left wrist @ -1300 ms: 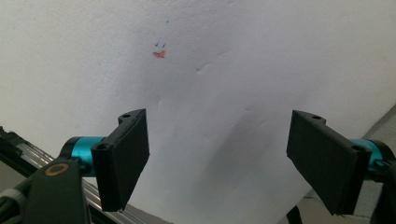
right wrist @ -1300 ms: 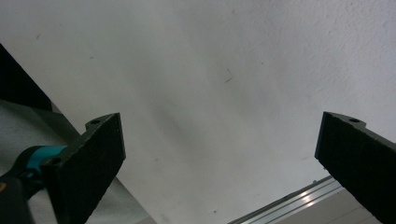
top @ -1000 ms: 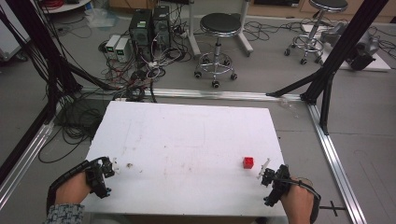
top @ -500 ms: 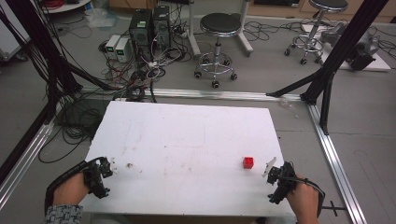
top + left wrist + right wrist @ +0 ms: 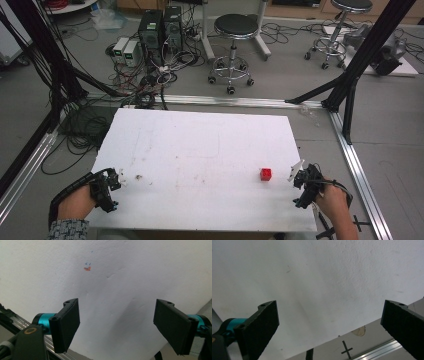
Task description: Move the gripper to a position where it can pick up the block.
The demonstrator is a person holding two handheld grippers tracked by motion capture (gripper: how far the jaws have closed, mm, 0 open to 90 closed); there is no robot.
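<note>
**Both grippers released at the near corners, red cube lying free**

A white surface [image 5: 200, 160] carries a small red cube [image 5: 266, 174] on its right half, close to the near edge. The cube sits alone, touching neither gripper.

The right gripper [image 5: 298, 172] hovers at the near right corner, just beside the cube and to its right, held in the person's right hand [image 5: 331, 201]. In the right gripper view its black fingers [image 5: 259, 326] stand wide apart with only bare white board between them; they grasp nothing. Past the board's edge that view shows grey floor with a black cross mark [image 5: 347, 349] and an aluminium rail [image 5: 382, 348].

The left gripper [image 5: 116, 177] rests at the near left corner, well apart from the cube, in the person's left hand [image 5: 77, 202], with a patterned sleeve [image 5: 67, 230] at the wrist. In the left gripper view its fingers [image 5: 66, 323] are likewise released, spread over empty board, and a small orange smudge [image 5: 87, 269] with faint blue specks marks the surface ahead of them
</note>
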